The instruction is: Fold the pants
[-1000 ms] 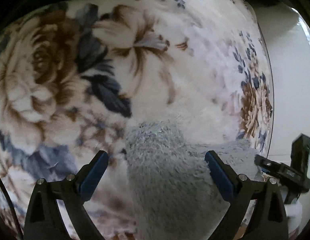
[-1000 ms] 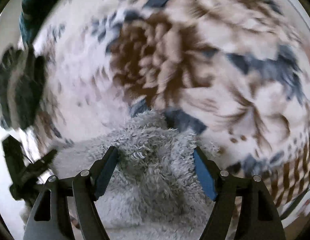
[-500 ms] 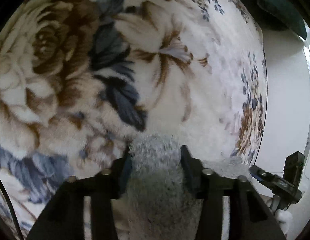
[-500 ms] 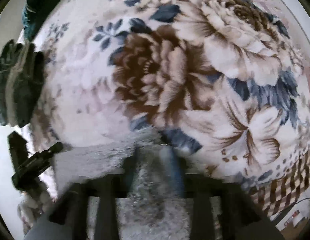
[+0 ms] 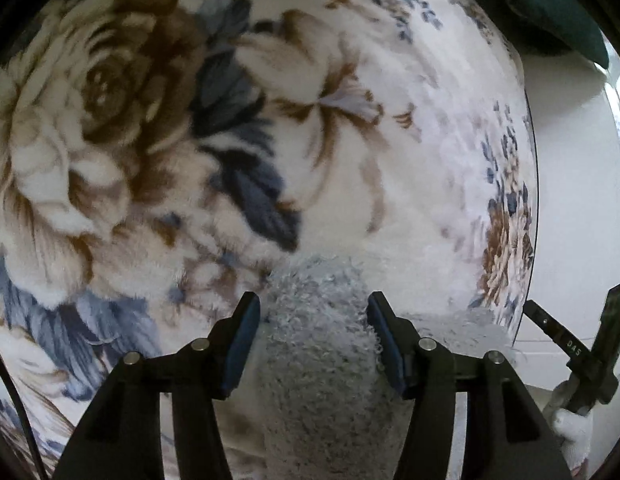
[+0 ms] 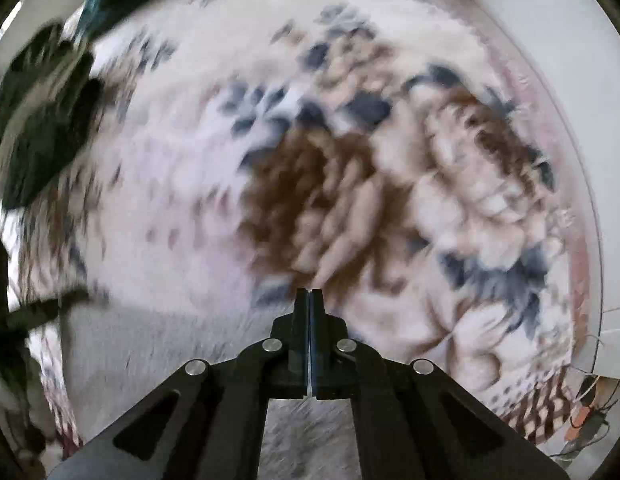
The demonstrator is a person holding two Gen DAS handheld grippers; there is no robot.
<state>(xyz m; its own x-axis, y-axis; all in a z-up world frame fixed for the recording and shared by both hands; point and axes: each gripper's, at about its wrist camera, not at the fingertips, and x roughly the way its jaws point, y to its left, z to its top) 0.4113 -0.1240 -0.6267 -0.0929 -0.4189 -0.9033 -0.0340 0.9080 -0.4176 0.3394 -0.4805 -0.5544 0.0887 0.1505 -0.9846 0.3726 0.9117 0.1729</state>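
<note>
Pants [image 5: 322,360], grey fleece, are lying on the floral blanket [image 5: 158,168], bunched into a ridge running up between the left gripper [image 5: 313,320] fingers; pads are standing partly apart, flanking the ridge, and whether they are pressing it cannot be told. Right gripper [image 6: 309,300] is showing its fingers pressed fully together, nothing visibly between them, fleece lying beneath. Blanket edge is curving at far right beside white floor [image 5: 574,184]; beyond lies open blanket.
</note>
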